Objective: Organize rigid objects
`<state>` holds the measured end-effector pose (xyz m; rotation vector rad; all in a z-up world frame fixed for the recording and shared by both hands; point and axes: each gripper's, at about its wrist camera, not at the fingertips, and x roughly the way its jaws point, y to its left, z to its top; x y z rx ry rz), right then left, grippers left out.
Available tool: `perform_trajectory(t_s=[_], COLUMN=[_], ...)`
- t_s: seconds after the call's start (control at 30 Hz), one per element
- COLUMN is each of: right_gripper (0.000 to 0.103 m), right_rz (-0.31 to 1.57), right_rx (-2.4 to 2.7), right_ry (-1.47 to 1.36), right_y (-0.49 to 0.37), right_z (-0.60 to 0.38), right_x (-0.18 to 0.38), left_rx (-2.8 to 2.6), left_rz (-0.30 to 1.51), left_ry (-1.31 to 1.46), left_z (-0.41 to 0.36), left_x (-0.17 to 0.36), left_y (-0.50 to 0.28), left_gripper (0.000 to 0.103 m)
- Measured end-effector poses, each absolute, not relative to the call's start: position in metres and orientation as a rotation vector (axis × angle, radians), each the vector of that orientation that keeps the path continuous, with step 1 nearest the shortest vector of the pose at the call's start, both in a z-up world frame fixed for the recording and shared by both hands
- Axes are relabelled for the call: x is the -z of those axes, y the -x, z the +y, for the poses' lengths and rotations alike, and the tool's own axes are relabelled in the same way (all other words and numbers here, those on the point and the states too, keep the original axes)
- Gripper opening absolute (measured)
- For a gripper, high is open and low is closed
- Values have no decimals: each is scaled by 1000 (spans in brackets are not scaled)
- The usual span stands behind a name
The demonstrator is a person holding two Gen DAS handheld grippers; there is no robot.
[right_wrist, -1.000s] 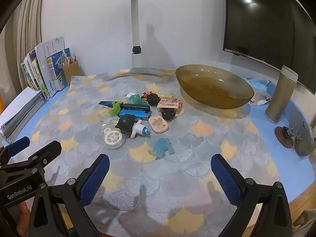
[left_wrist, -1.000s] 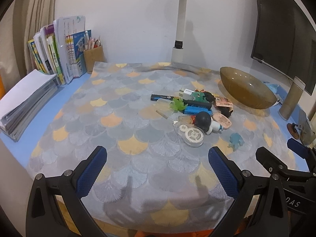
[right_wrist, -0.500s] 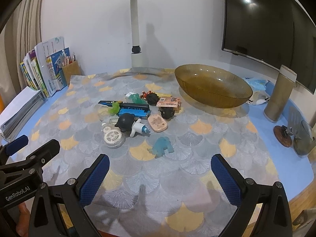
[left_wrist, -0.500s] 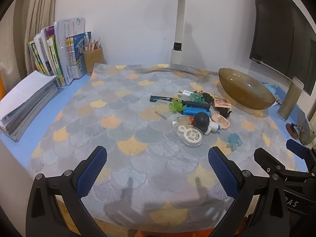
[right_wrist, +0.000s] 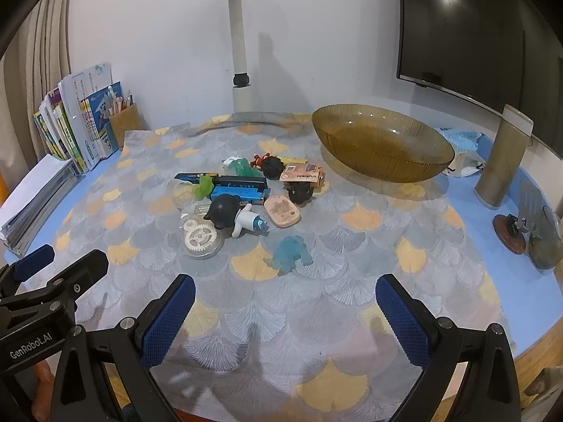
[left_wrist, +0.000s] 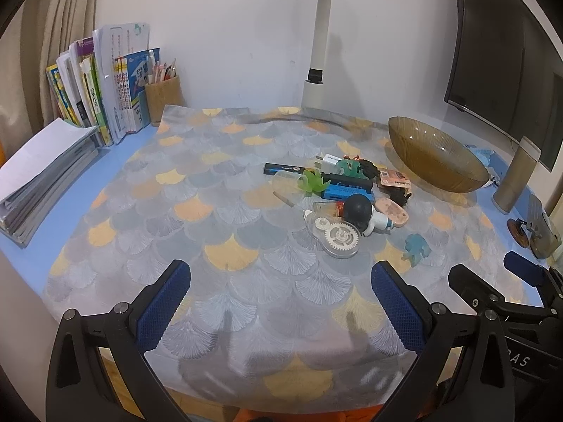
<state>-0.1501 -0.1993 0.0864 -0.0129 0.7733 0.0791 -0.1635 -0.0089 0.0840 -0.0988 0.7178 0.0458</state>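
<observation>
Hovering over the counter [left_wrist: 116, 176], both the left claw [left_wrist: 281, 302] and right claw [right_wrist: 285, 316] were spread wide, empty, toy pile [right_wrist: 242, 197] untouched beside the amber bowl [right_wrist: 383, 151].

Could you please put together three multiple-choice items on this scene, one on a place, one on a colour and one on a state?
1. Where does the small blue toy lie?
A. inside the bowl
B. on the cloth, nearer the camera than the pile of toys
C. on the stack of papers

2. What colour is the bowl?
A. amber brown
B. white
C. red

3. How do the left claw and the right claw stand?
A. both shut on toys
B. the left open, the right shut on the bowl
C. both open, holding nothing

Answers:
1. B: the toy sits alone on the patterned cloth, apart from the pile.
2. A: its ribbed glass looks amber brown in both views.
3. C: each pair of blue pads is spread wide over bare cloth.
</observation>
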Motion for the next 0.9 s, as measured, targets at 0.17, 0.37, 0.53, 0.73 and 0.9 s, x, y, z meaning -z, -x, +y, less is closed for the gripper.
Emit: perform_trajectory(t_s=[0.17, 0.37, 0.53, 0.73, 0.9], right_gripper=[103, 103, 103, 98, 84], right_rz=[782, 797, 815, 831, 870], right_rx=[-81, -83, -86, -102, -158], right_ry=[5, -3, 3, 26, 55], right_y=[149, 146, 141, 130, 107], right_z=[-200, -200, -200, -199, -196], right_x=[-84, -80, -74, -67, -65], left_rx=[-45, -43, -39, 15, 107], left_rz=[725, 738, 753, 772, 797], left_ry=[99, 101, 97, 73, 58], left_z=[-9, -9, -9, -4, 10], left_x=[-81, -77, -72, -71, -80], left_y=[162, 159, 155, 136, 96], left_gripper=[102, 102, 102, 102, 102])
